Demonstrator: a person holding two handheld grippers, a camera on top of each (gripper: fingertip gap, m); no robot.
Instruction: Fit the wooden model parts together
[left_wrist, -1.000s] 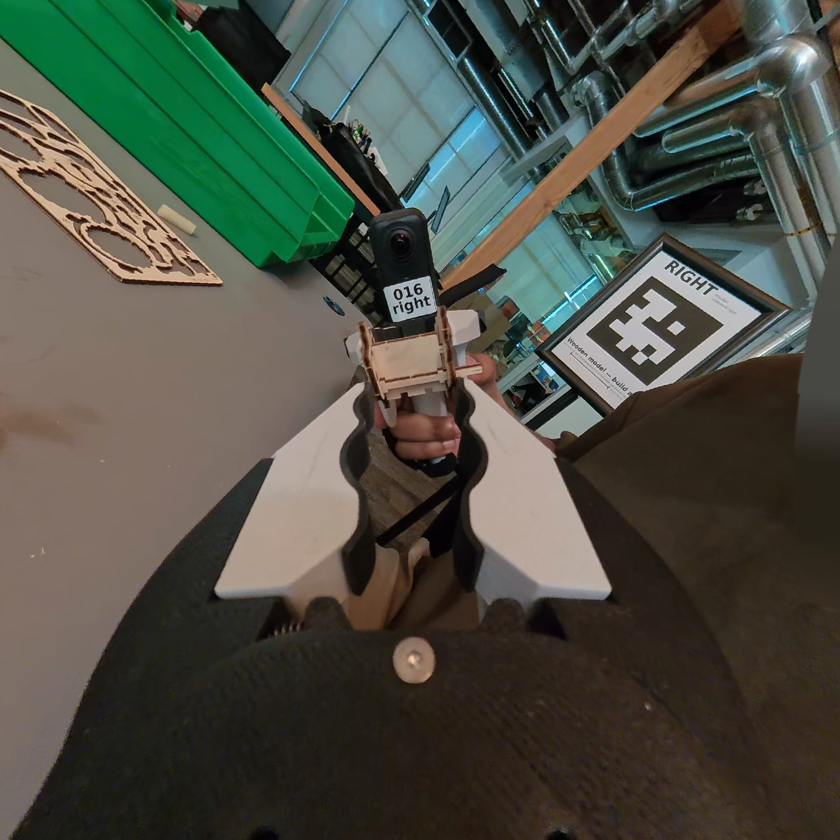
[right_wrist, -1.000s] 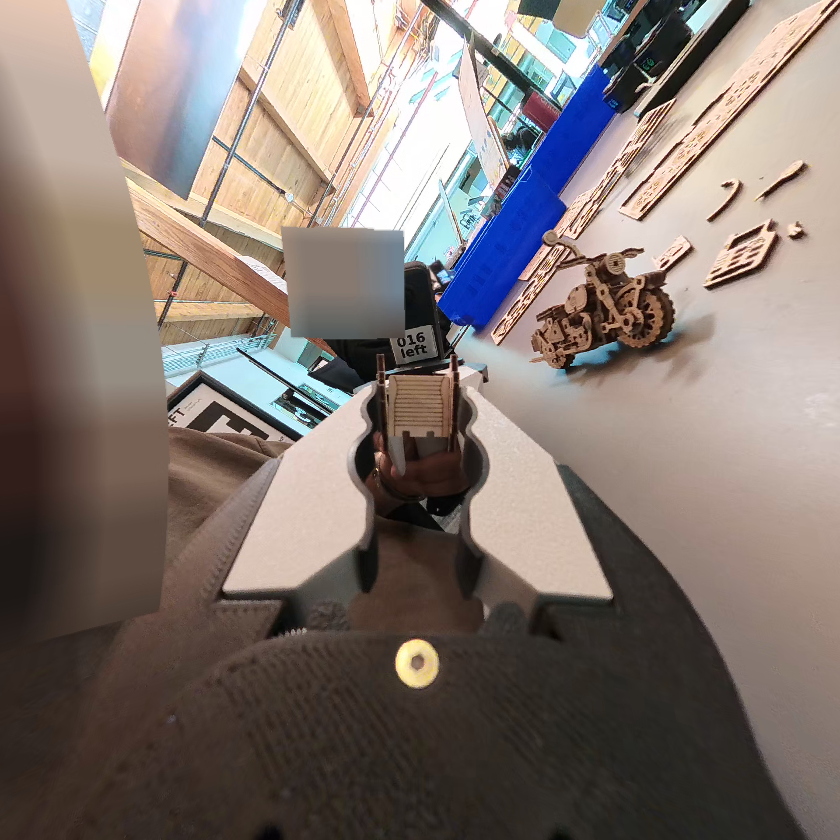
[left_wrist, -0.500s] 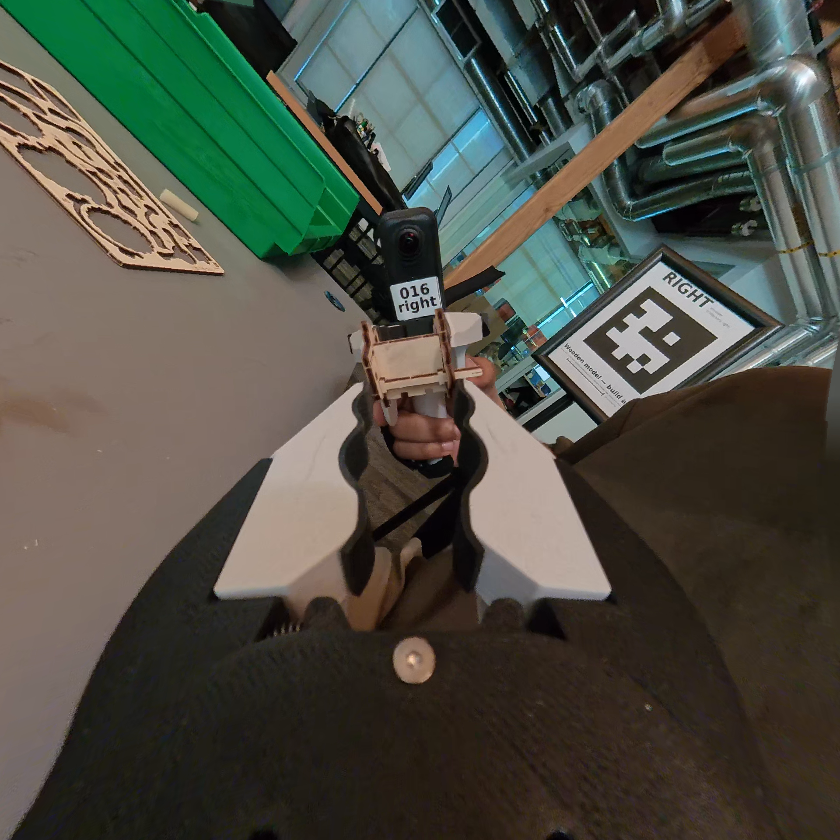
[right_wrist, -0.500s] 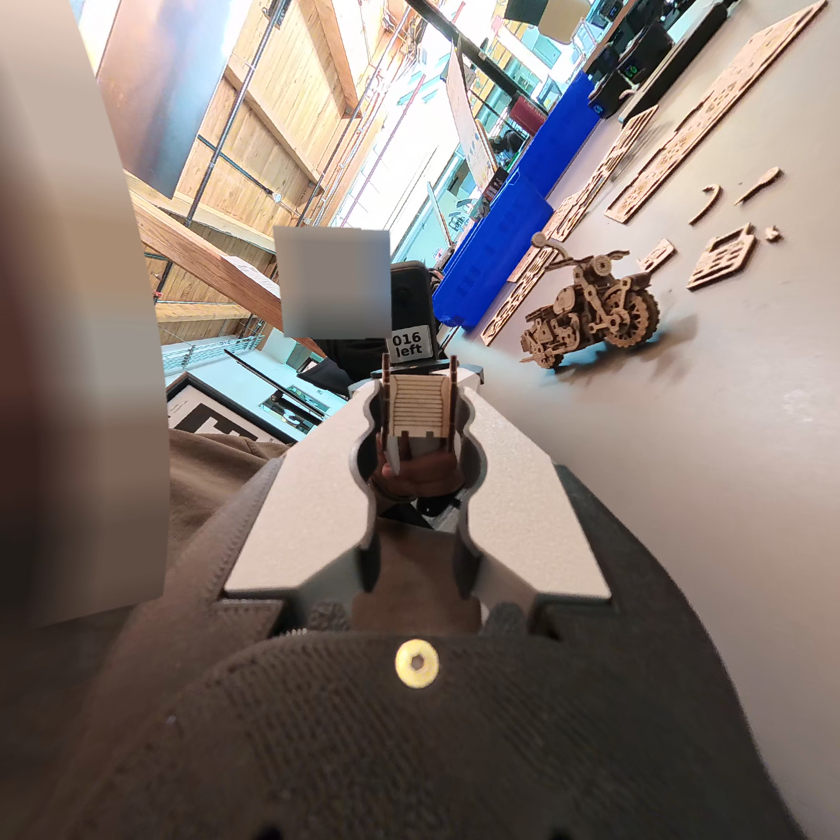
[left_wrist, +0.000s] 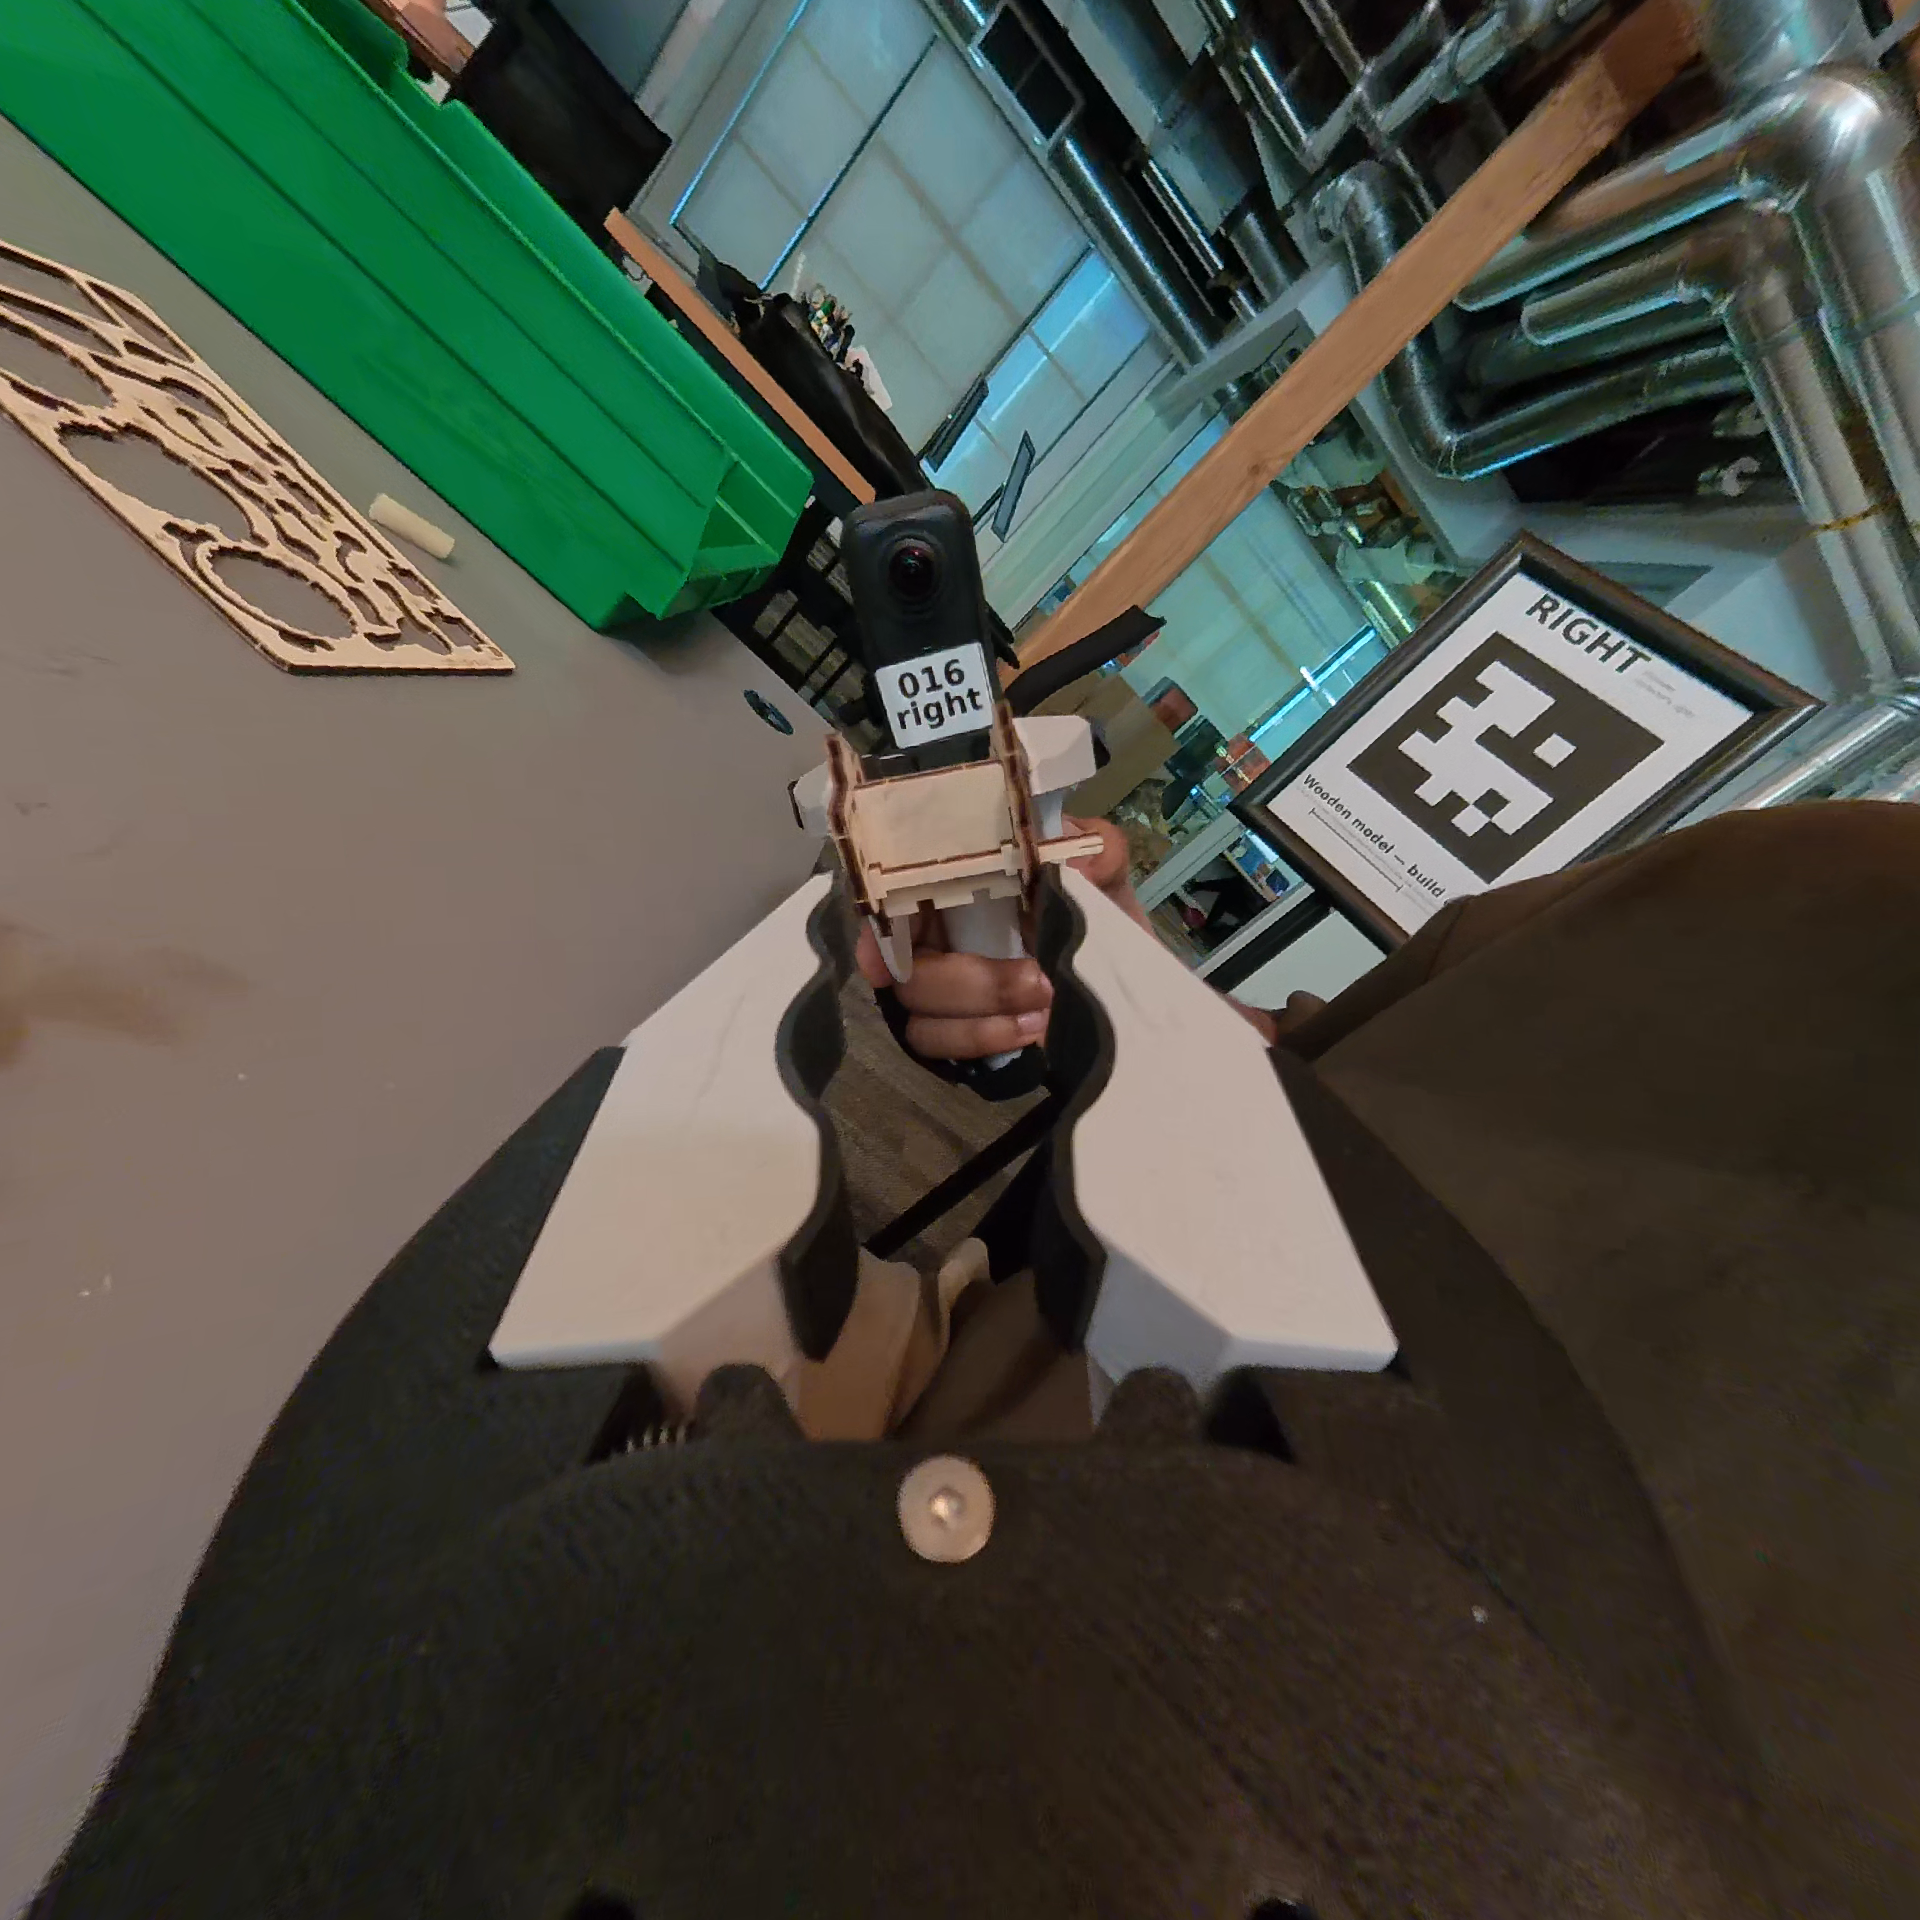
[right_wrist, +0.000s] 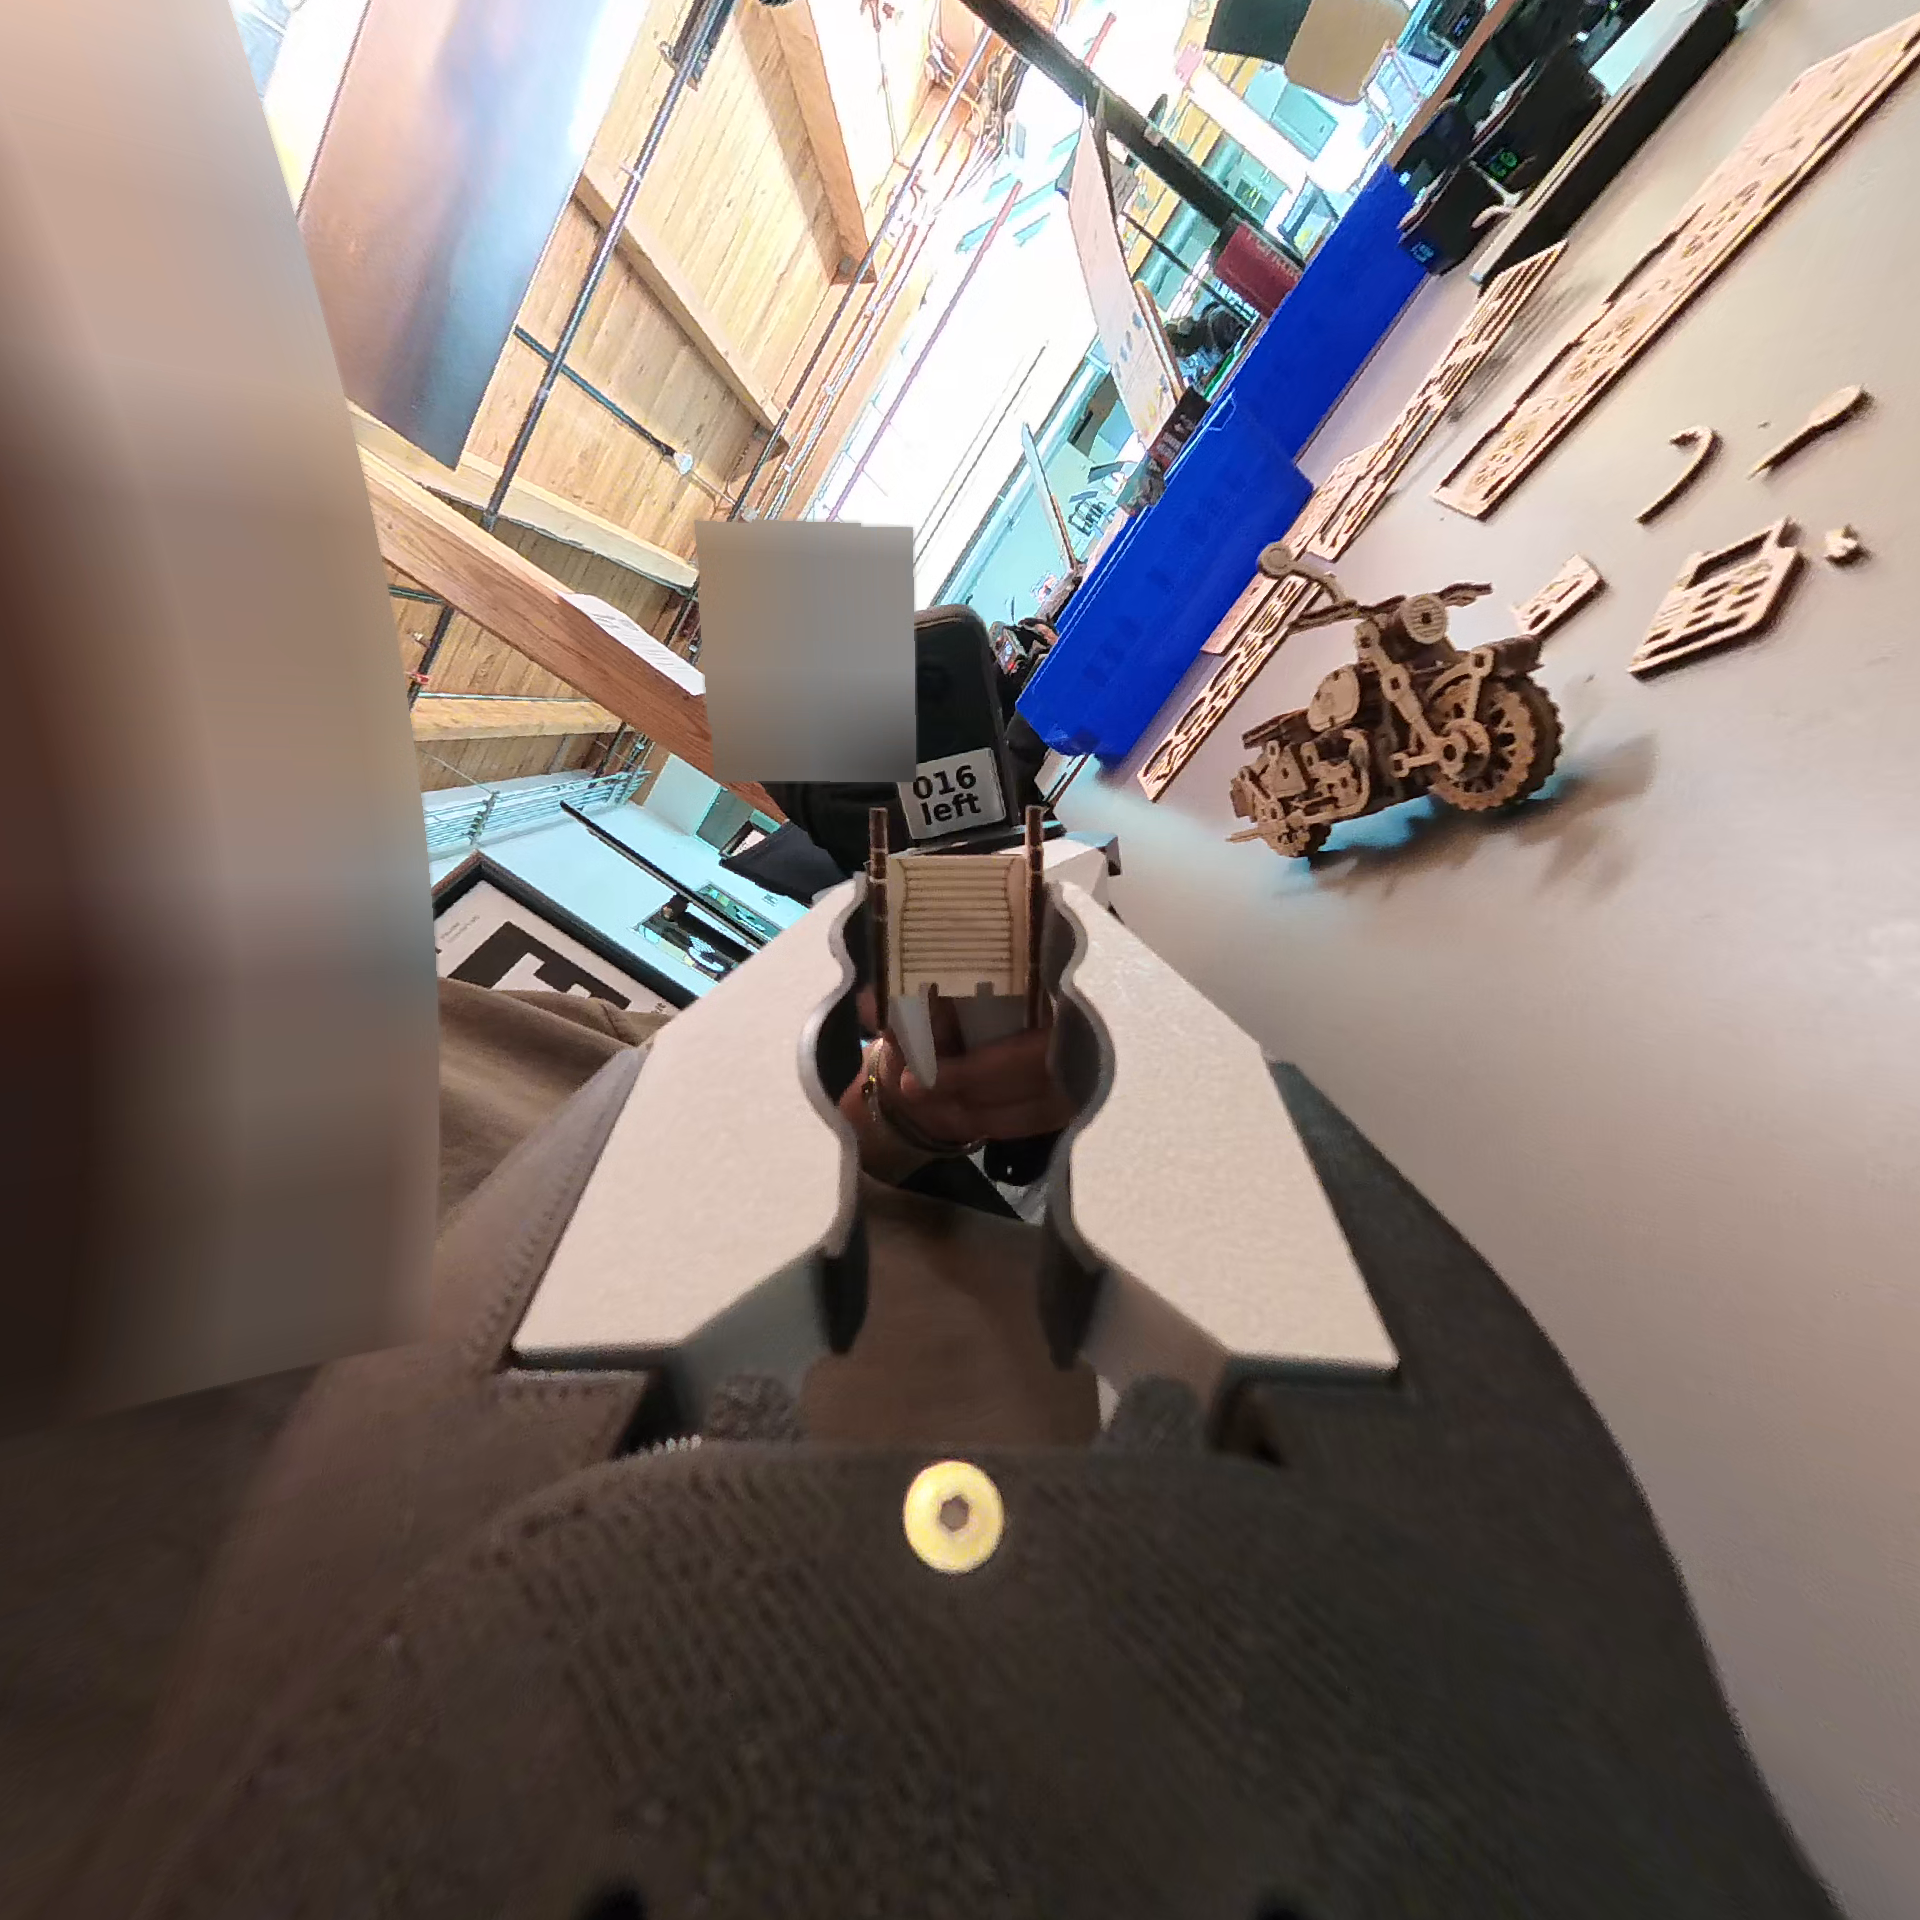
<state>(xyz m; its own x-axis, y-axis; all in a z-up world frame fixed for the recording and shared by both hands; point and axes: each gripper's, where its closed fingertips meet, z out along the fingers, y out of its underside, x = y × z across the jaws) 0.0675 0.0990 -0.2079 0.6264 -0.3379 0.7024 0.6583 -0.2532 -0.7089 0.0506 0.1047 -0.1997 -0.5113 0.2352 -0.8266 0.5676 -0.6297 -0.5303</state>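
A small pale wooden box-shaped sub-assembly (left_wrist: 935, 842) with dark laser-cut side plates is held in the air between both grippers, which face each other. My left gripper (left_wrist: 940, 904) is shut on it at the fingertips. A thin tab sticks out on its right side. The right gripper's black camera (left_wrist: 920, 613) and the hand on its handle show just behind the part. In the right wrist view my right gripper (right_wrist: 956, 935) is shut on the same sub-assembly (right_wrist: 956, 925), whose slatted face shows. Where the fingers meet the wood is partly hidden.
The grey table (left_wrist: 260, 883) holds a cut-out plywood sheet (left_wrist: 208, 478), a small pale peg (left_wrist: 412, 525) and a green bin (left_wrist: 416, 270). The right wrist view shows a finished wooden motorcycle (right_wrist: 1403, 717), loose parts (right_wrist: 1714, 613), part sheets (right_wrist: 1662, 281) and a blue bin (right_wrist: 1195, 582). Left and right tips are no more than a few centimetres apart.
Both grippers keep their hold on the sub-assembly. The pair has drifted and tilted slightly together, so the background has shifted a little in both views.
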